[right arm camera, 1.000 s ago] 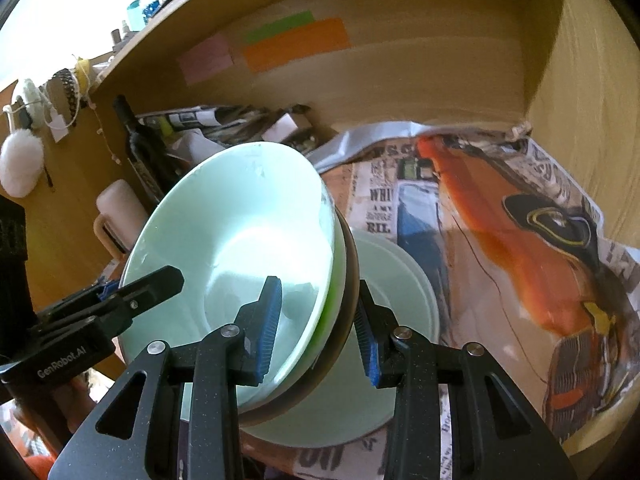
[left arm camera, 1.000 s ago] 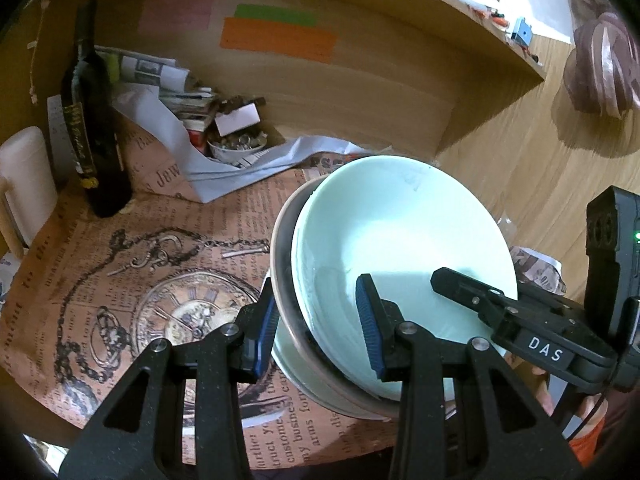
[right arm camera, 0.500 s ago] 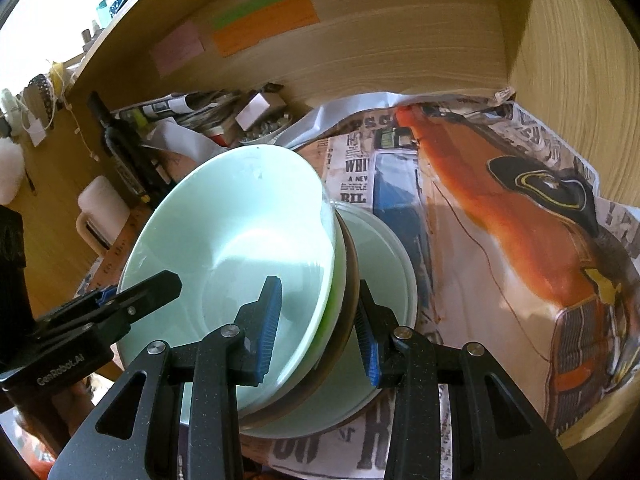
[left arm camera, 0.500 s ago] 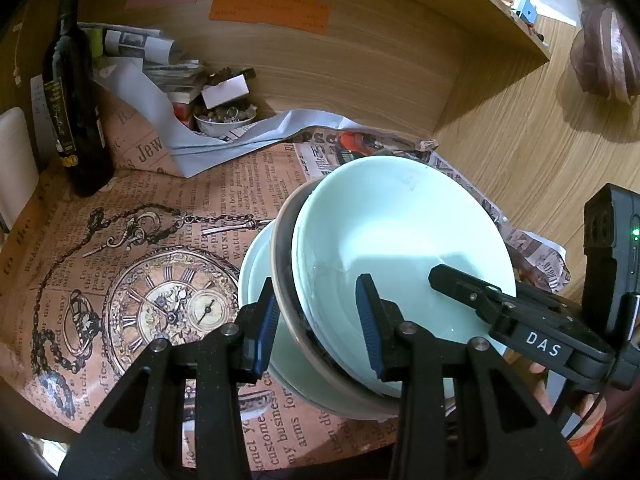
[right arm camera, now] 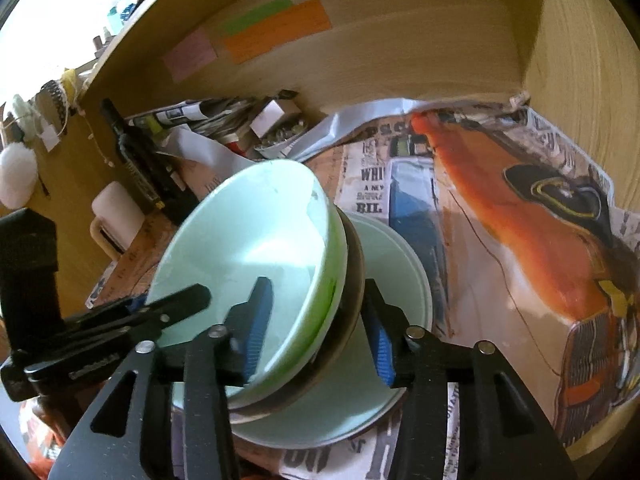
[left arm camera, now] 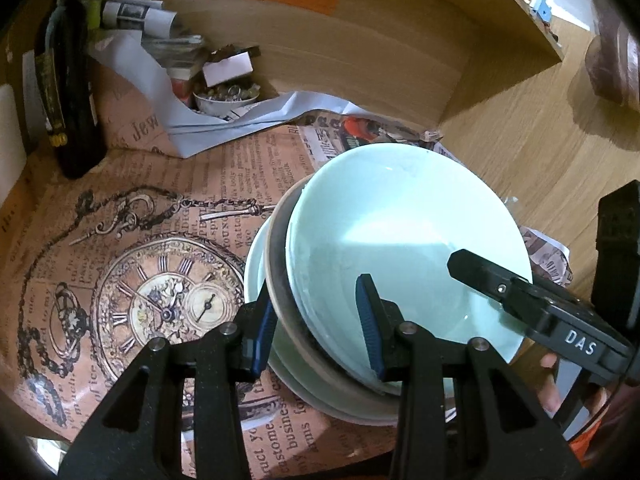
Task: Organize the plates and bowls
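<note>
A stack of nested bowls (left arm camera: 400, 240) was held tilted over a pale green plate (right arm camera: 396, 268) that lay flat on the newspaper-lined shelf floor (left arm camera: 160, 208). The stack consisted of a mint bowl innermost, a brighter green bowl (right arm camera: 334, 280) beneath it, and a dark brown bowl (left arm camera: 276, 264) outermost. The left gripper (left arm camera: 316, 320) was seen clamped across the near rim of the stack, one blue pad inside the mint bowl and the other against the brown outer wall. The right gripper (right arm camera: 320, 320) straddled the opposite rim; its jaws were opening, and a gap was visible between the outer pad and the brown bowl, so the rim lay between the pads without being pressed. The lower edge of the stack appeared to sit on or just above the plate; contact could not be determined. A dark bottle (left arm camera: 64, 80) stood at the shelf's left, near a small dish of oddments (left arm camera: 226, 98) and crumpled papers at the back wall.
</note>
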A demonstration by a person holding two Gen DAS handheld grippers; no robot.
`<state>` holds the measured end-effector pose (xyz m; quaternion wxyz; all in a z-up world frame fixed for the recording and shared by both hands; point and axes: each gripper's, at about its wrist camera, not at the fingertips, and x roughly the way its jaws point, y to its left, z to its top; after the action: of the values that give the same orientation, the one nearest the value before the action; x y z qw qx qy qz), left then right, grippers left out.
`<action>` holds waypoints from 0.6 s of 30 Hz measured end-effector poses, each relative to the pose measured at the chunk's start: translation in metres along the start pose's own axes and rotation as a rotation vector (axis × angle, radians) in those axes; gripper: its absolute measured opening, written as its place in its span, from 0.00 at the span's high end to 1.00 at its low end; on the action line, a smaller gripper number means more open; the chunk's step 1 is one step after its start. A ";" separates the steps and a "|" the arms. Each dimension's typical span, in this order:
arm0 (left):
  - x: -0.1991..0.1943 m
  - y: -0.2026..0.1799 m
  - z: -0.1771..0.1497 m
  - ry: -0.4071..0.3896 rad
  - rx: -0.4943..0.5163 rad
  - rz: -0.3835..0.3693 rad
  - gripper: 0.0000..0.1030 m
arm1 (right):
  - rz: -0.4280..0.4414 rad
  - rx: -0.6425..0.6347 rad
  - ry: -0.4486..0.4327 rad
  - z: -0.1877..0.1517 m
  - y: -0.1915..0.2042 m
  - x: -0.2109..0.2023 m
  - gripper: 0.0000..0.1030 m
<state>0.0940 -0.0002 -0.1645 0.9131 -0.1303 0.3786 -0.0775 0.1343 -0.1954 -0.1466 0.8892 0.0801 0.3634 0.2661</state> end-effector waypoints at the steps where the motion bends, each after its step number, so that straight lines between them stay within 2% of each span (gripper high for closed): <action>1: -0.001 0.001 0.000 -0.002 -0.003 -0.005 0.63 | -0.012 -0.015 -0.003 0.000 0.003 0.000 0.56; 8: -0.006 -0.001 -0.001 -0.023 0.013 0.007 0.63 | -0.020 -0.023 -0.013 0.000 0.002 -0.002 0.54; 10: -0.017 -0.004 0.002 -0.074 0.031 0.035 0.60 | -0.023 -0.028 -0.030 0.002 0.002 -0.006 0.52; 12: -0.031 -0.006 0.005 -0.140 0.050 0.069 0.51 | -0.031 -0.038 -0.052 0.003 0.005 -0.012 0.51; 14: -0.048 -0.008 0.008 -0.206 0.068 0.096 0.48 | -0.029 -0.052 -0.078 0.006 0.009 -0.020 0.51; 18: -0.077 -0.016 0.012 -0.300 0.109 0.113 0.46 | -0.044 -0.088 -0.154 0.011 0.019 -0.041 0.48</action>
<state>0.0481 0.0052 -0.0996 0.9680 -0.0691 0.2400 -0.0263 0.1098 -0.2005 -0.1080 0.9228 0.0532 0.2837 0.2551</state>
